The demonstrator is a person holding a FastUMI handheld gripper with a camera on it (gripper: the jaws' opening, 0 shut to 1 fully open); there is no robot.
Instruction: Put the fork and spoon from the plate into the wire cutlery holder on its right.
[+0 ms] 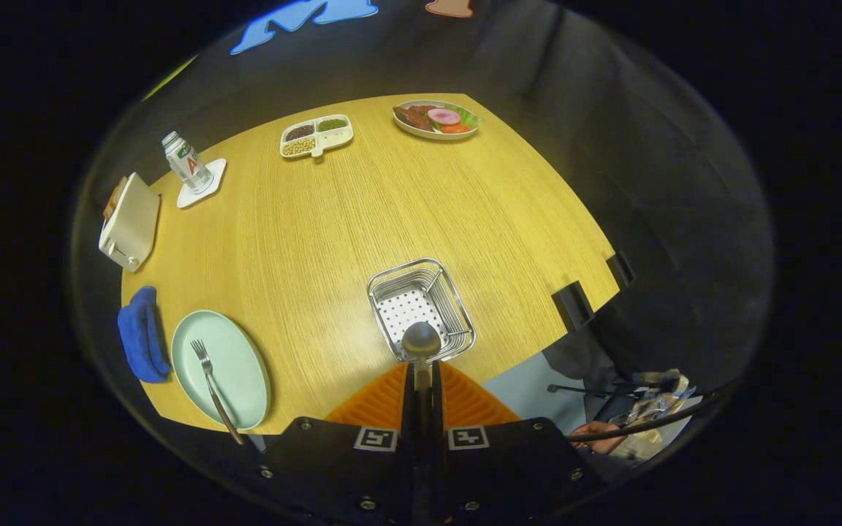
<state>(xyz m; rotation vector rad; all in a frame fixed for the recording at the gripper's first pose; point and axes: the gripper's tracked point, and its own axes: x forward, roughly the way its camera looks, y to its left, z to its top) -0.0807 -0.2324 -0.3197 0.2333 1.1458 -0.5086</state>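
Note:
My gripper (421, 380) is shut on a spoon (421, 342), whose bowl sticks up just ahead of the fingertips. The spoon hangs above the near rim of the wire cutlery holder (457, 303), a square metal basket with a perforated white floor. Left of the holder lies a pale green oval plate (234, 380) near the table's front edge. A fork (210, 381) rests on the plate, tines pointing away, its handle overhanging the near rim.
A blue cloth (142, 334) lies left of the plate. Farther off stand a toaster (130, 221), a bottle (186, 162) on a white coaster, a divided snack tray (316, 134) and a plate of food (435, 119). A hand (596, 437) shows below the table's right edge.

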